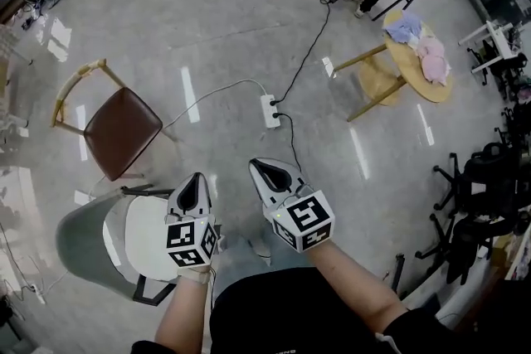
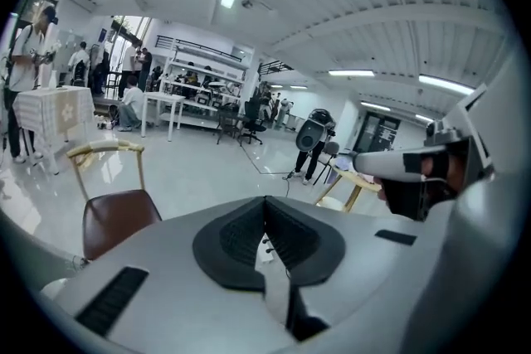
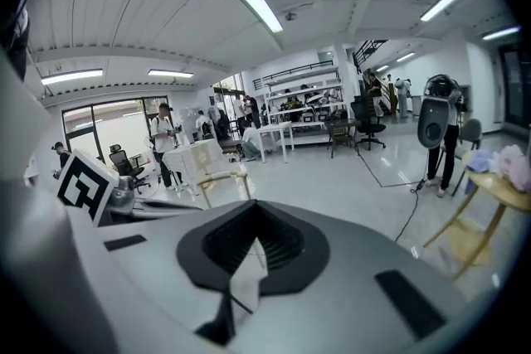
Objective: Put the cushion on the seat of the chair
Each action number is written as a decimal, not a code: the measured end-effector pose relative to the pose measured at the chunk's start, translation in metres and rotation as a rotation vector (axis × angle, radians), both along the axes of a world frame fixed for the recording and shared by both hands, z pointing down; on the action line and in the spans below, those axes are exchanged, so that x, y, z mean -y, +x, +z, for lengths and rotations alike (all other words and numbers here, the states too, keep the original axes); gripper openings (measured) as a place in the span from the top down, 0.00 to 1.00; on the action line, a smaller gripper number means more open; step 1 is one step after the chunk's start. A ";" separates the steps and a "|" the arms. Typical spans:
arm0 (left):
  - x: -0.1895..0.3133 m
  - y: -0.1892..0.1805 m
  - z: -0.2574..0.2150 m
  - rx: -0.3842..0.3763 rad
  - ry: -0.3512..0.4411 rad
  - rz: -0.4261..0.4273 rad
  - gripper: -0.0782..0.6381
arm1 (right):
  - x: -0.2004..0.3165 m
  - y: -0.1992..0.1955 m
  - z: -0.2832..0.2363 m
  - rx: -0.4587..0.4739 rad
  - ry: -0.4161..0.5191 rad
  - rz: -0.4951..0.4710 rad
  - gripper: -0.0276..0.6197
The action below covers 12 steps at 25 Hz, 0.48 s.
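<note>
Already, white cushion [image 1: 153,238] is seen lying on seat of grey chair [image 1: 76,246]. Left hand-held gripper [image 1: 197,180] is held over that chair's right edge, jaws clenched, nothing btwn them. Right hand-held gripper [image 1: 264,170], further right of chair, is likewise clenched & empty. Brown-seated chair [image 1: 123,127] is seen just beyond grey chair.

Cushion [image 1: 148,238]: white, flat, round-edged pad. It lies level on the seat of the chair, covering most of it; its right edge is hidden from the head view.

Chair [image 1: 79,244]: pale grey-green shell with a curved back and a dark frame beneath. It stands upright on the glossy floor [image 1: 216,29], at the lower left of the head view.
</note>
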<state>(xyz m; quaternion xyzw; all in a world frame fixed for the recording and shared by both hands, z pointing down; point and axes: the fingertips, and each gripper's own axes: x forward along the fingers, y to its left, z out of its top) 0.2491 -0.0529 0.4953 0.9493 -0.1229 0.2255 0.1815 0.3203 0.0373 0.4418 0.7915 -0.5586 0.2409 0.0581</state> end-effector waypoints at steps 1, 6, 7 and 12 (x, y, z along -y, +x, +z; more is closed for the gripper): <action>-0.006 0.006 -0.009 -0.012 0.007 0.015 0.87 | -0.004 0.003 -0.006 -0.005 0.011 0.008 0.95; -0.031 0.036 -0.055 -0.086 0.051 0.089 0.87 | -0.024 0.020 -0.037 -0.038 0.075 0.045 0.95; -0.035 0.040 -0.064 -0.102 0.062 0.104 0.87 | -0.027 0.022 -0.042 -0.046 0.088 0.050 0.95; -0.051 0.056 -0.104 -0.173 0.112 0.156 0.87 | -0.035 0.030 -0.068 -0.080 0.146 0.061 0.95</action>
